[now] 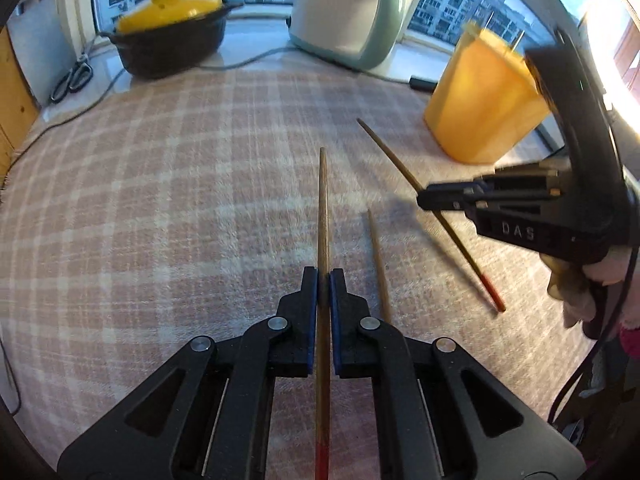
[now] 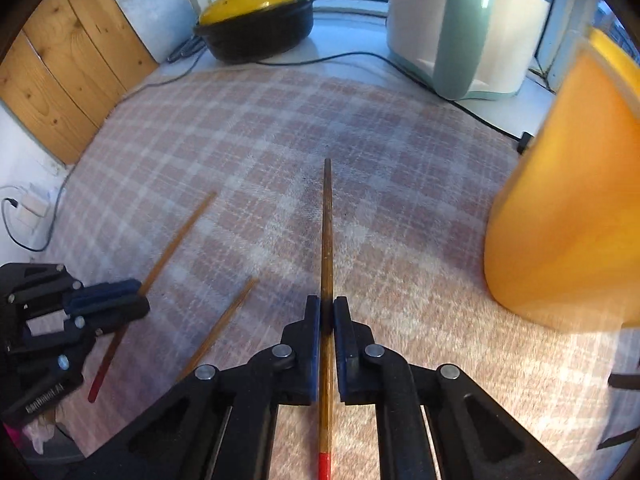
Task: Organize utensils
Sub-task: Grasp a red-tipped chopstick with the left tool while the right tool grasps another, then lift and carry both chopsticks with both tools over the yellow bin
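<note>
My left gripper (image 1: 324, 276) is shut on a brown chopstick (image 1: 323, 208) with a red end, which points straight ahead over the plaid cloth (image 1: 160, 200). My right gripper (image 2: 327, 304) is shut on a second such chopstick (image 2: 327, 232). In the left wrist view the right gripper (image 1: 424, 200) holds its chopstick (image 1: 388, 152) slanted just above the cloth. In the right wrist view the left gripper (image 2: 136, 294) shows at the left with its chopstick (image 2: 180, 240). A third chopstick (image 1: 378, 264) (image 2: 224, 328) lies loose on the cloth between the two grippers. A yellow utensil holder (image 1: 484, 100) (image 2: 568, 200) stands at the right.
A black pot with a yellow lid (image 1: 168, 36) and a white and green appliance (image 1: 348, 20) stand at the back by the window. Scissors (image 1: 74, 76) and a cable (image 1: 80, 112) lie at the back left. A grey cutting board (image 2: 156, 12) leans on a wooden panel (image 2: 60, 80).
</note>
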The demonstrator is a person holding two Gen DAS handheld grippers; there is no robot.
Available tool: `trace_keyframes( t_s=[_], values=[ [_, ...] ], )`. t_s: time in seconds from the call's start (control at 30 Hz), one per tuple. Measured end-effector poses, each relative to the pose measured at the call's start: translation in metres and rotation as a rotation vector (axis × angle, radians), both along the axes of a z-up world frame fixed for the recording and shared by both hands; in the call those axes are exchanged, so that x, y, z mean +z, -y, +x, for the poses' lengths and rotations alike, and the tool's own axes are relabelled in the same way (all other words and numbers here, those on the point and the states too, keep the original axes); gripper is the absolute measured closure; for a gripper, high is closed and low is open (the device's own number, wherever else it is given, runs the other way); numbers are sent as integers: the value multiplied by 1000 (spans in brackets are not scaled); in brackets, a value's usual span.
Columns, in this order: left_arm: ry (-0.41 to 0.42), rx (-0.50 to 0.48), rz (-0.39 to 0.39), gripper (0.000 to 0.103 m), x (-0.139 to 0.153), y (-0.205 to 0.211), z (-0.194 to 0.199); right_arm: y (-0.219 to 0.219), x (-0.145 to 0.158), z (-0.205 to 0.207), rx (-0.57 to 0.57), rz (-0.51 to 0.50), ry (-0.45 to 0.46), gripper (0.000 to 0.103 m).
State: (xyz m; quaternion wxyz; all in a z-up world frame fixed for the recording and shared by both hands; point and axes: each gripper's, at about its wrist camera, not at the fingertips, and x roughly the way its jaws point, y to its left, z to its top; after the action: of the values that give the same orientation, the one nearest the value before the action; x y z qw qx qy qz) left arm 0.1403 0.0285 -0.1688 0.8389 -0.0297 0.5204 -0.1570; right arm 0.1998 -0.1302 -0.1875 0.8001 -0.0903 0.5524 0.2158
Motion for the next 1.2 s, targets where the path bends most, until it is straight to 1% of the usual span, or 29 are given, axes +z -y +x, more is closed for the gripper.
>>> trace_keyframes(
  t_s=[0.23, 0.5, 0.73, 0.93, 1.03, 1.13, 1.2],
  values=[
    [84, 12, -47, 99, 37, 0, -7, 22, 31, -34, -14, 82, 85, 99],
    [175, -1, -118, 99, 77, 13, -8, 61, 73, -68, -75, 168, 189, 99],
    [243, -20, -198, 99, 107, 35, 1, 92, 111, -91, -132, 178, 311, 99],
    [300, -32, -283, 99, 129, 62, 19, 118, 142, -90, -186, 197, 401, 99],
    [333, -21, -327, 99, 138, 76, 29, 128, 154, -84, -211, 205, 438, 99],
    [338, -11, -378, 99, 144, 89, 44, 136, 164, -76, -240, 215, 469, 99],
    [348, -12, -391, 99, 148, 99, 53, 140, 168, -70, -252, 217, 484, 99]
  ],
)
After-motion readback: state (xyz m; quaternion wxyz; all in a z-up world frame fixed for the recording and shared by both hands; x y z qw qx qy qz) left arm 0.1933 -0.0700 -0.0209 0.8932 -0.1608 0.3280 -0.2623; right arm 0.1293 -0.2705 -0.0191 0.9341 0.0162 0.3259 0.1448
